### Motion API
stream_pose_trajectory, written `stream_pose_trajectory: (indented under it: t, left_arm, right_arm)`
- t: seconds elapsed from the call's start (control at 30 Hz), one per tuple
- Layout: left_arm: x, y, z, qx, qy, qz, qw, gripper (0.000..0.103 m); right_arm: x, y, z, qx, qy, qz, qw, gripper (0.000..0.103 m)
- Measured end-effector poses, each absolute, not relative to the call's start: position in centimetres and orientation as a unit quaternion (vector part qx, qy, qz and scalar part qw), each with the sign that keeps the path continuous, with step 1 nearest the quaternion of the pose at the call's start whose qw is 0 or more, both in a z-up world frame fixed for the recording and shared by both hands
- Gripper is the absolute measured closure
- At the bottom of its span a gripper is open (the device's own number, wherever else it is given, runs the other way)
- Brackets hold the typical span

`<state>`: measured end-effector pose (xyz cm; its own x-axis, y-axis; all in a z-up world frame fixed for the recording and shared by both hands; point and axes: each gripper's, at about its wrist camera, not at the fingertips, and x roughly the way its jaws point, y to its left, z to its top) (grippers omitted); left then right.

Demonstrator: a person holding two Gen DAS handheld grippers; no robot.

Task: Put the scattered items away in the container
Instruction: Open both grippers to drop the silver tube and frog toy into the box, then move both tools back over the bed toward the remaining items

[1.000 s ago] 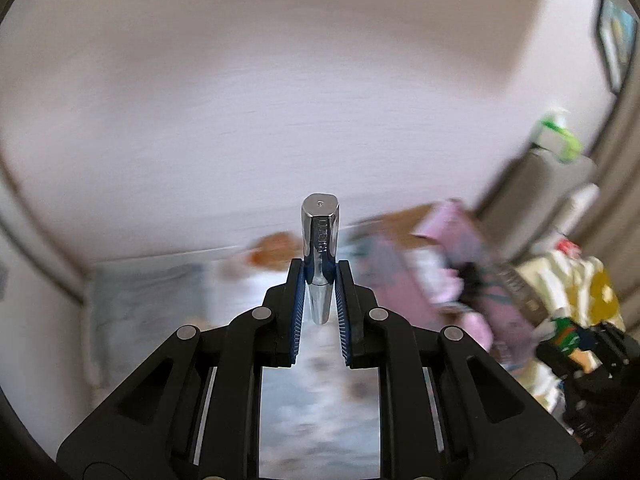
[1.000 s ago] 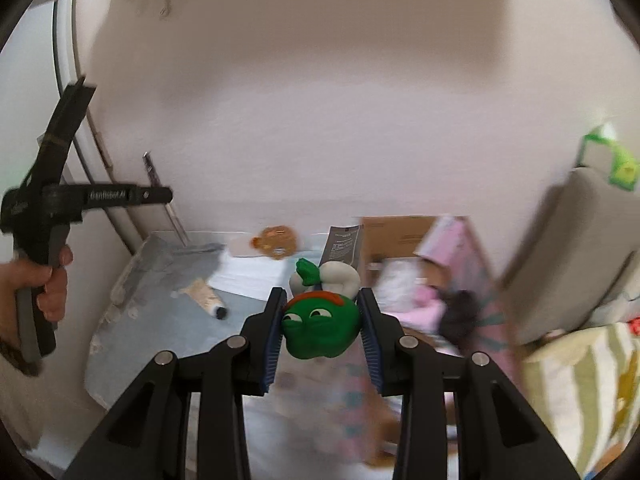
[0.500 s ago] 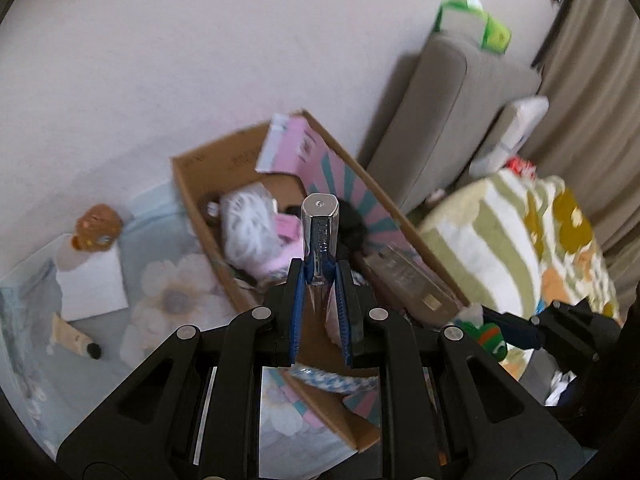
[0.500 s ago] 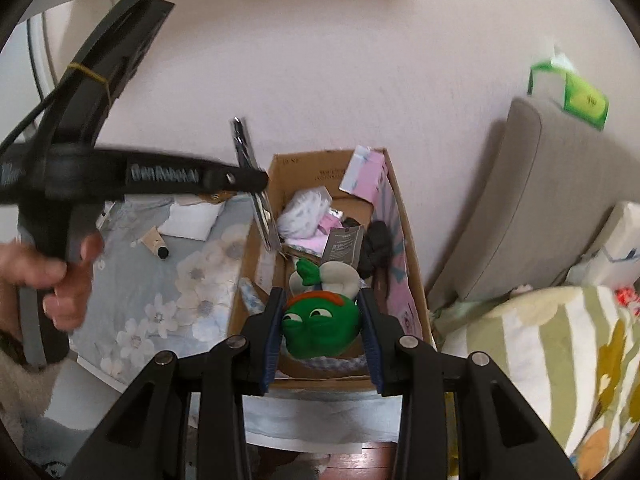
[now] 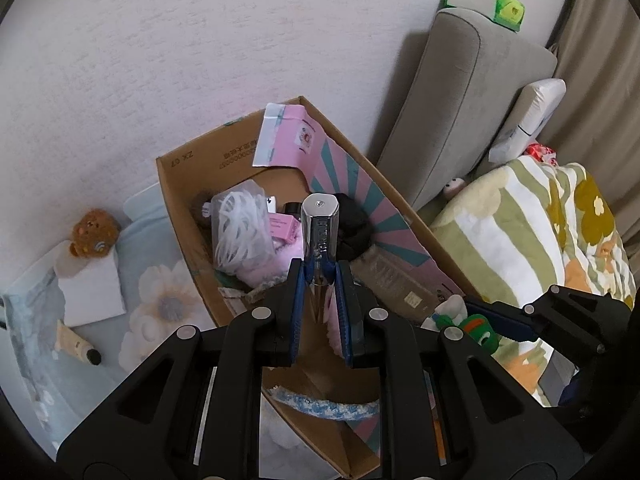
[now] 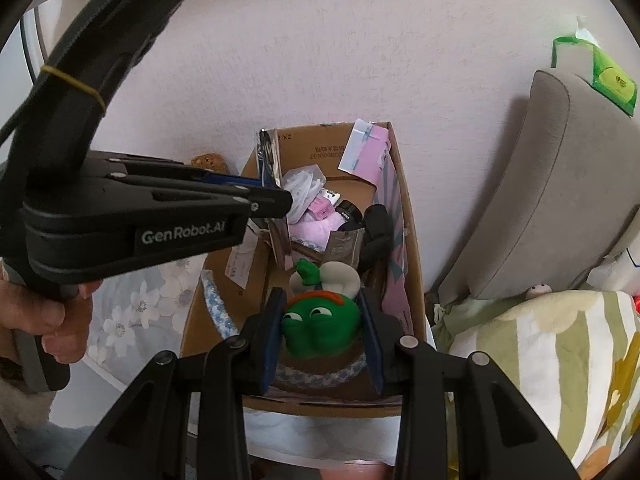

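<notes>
An open cardboard box (image 5: 176,204) stands against the wall, holding several items. My left gripper (image 5: 320,276) is shut on a shiny silver tube (image 5: 320,228) and holds it above the box's middle; it shows from the side in the right wrist view (image 6: 276,196). My right gripper (image 6: 322,320) is shut on a green frog-like toy (image 6: 318,326) with an orange band, above the box's (image 6: 414,280) near end. That toy shows in the left wrist view (image 5: 476,330) at the box's right edge.
On the floral mat (image 5: 160,304) left of the box lie a brown bear toy (image 5: 94,232), a white packet (image 5: 92,292) and a small cream tube (image 5: 76,346). A grey sofa (image 5: 472,112) and striped blanket (image 5: 532,232) are to the right.
Both grippers swung from facing the wall down over the box, each still holding its item. The left gripper came closer to the box.
</notes>
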<state>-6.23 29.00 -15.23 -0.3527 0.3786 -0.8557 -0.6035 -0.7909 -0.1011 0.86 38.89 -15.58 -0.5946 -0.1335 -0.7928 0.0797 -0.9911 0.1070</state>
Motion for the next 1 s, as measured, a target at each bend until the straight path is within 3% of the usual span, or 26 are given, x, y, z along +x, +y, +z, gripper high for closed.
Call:
stream_pose_trajectory:
  t: [0.03,0.07,0.1,0.17,0.2,0.57,0.8,1.0]
  left_arm:
    - [-6.2,29.0,-15.2,-0.484,0.118,0.813,0.301,0.089]
    - [-6.2,29.1,-15.2,-0.486,0.118,0.812,0.302,0.078]
    - [-6.2,29.1,-15.1,-0.489,0.12,0.81,0.3,0.044]
    - [-6.1,29.1,-14.6,-0.48,0.127,0.819,0.287,0.001]
    - [-5.9,28.9,-14.3,-0.469,0.124,0.825,0.29,0.001]
    - [-5.8,24.5,-11.6,-0.457,0.102,0.839,0.276,0.001]
    - [-7.3,16.4,-10.3,-0.451,0.079,0.864,0.209,0.001]
    - [-9.6,6.9,-11.7,-0.476,0.034,0.87,0.124,0.001]
  right_arm:
    - [0.9,38.9,-15.6,0.447,-0.03,-0.892,0.058,0.07]
    - [0.9,39.0,-15.7,0.448,-0.031,-0.892,0.058,0.069]
    - [0.8,39.1,-15.7,0.448,-0.035,-0.891,0.06,0.064]
    - [0.7,39.3,-15.4,0.449,-0.042,-0.891,0.056,0.046]
    - [0.8,39.3,-15.2,0.444,-0.04,-0.894,0.051,0.042]
    - [1.3,37.7,-13.3,0.422,-0.027,-0.905,0.044,0.041]
    - [-0.7,33.7,-11.8,0.41,-0.006,-0.908,0.081,0.041]
    - [-3.9,28.1,-11.3,0.403,0.06,-0.905,0.126,0.041]
